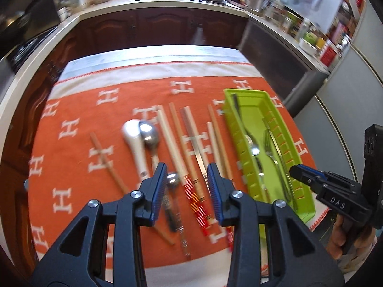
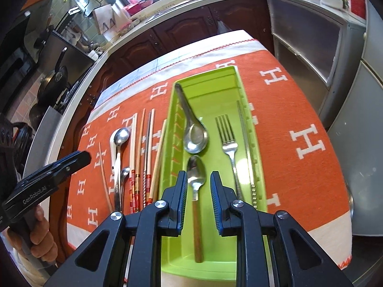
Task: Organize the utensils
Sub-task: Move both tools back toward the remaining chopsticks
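We hold both tools above the bench (image 1: 79,217), which is covered by an orange cloth with white H marks. Our left tool (image 1: 187,174) has its jaws spread apart and holds nothing; it hangs over the loose utensils lying on the cloth toward the bench's left side, so we judge it is lining up for the next pick. Directly between its fingers lie the chopsticks (image 1: 191,148), roughly parallel and pointing away from us, a layout that lets a two-finger grab close across them. Just left of them a white spoon (image 1: 134,143) and a steel spoon (image 1: 149,134) lie touching, and one stray chopstick (image 1: 107,161) lies tilted, apart from the rest. Our right tool (image 2: 198,184) is likewise spread open and empty, poised over the green tray (image 2: 241,88) near the bench's right edge. Inside the tray a wooden-handled spoon (image 2: 196,174) lies between the open fingers, looking freshly set down; beyond it is a soup spoon (image 2: 195,136), and to the right a fork (image 2: 227,138) and a long serrated tool (image 2: 249,157) rest lengthwise along the wall, handles aligned with the tray so more can fit.
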`<state>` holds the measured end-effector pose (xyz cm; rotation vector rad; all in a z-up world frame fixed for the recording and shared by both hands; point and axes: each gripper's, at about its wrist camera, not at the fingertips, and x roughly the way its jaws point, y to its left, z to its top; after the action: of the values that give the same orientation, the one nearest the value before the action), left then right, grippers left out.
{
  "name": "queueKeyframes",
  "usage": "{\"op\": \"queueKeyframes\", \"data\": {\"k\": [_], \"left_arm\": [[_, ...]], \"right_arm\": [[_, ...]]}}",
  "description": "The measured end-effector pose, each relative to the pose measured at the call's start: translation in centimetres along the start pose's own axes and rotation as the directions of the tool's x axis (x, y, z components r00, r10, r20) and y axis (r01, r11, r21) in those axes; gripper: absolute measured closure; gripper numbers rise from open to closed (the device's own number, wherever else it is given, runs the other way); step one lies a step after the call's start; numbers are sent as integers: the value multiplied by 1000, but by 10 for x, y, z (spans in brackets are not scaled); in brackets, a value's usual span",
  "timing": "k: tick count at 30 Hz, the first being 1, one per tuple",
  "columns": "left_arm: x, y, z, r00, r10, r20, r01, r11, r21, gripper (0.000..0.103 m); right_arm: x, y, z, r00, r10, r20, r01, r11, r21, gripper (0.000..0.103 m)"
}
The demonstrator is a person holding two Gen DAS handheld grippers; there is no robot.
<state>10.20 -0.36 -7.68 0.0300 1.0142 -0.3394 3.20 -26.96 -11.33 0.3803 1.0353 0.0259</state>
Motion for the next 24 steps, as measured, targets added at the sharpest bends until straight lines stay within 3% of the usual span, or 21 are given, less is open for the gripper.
{"op": "queueKeyframes", "data": {"k": [12, 24], "left_arm": [[-4, 73, -33, 999, 42, -27, -45, 989, -138, 72], [31, 102, -40, 995, 36, -90, -53, 979, -197, 72]], "right_arm": [[6, 52, 3, 999, 4, -45, -10, 992, -125, 82], [43, 93, 16, 993, -20, -117, -5, 979, -203, 82]]}}
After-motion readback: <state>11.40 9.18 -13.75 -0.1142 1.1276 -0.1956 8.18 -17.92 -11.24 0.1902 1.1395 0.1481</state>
